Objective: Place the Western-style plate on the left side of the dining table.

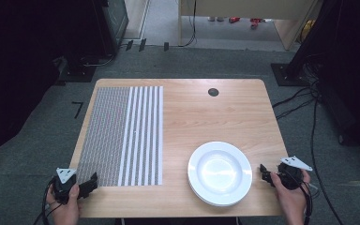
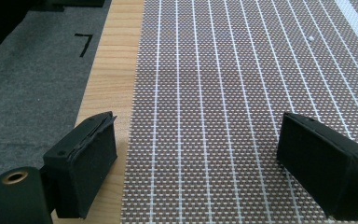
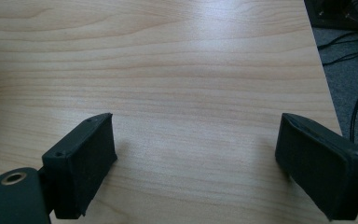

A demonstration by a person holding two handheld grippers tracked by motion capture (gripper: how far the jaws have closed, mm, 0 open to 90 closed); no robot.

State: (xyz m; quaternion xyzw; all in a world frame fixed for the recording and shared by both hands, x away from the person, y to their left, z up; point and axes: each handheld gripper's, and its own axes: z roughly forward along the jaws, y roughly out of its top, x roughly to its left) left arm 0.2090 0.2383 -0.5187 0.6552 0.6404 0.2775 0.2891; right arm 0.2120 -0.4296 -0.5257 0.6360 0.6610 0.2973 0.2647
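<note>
Risk of plate (image 1: 220, 173) sliding off near table (image 1: 201, 112) edge if nudged; left gripper (image 2: 196, 163) released over placemat (image 2: 242, 93), right gripper (image 3: 196, 163) released beside plate, both empty.

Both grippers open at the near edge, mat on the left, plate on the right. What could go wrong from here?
1. The white plate sits close to the table's near edge; a sideways nudge from the right gripper could push it off.
2. The left gripper straddles the woven placemat's near left corner; pinching a flat mat may just drag or bunch it.
3. Cables trailing from the grippers could snag on the table edge.
</note>
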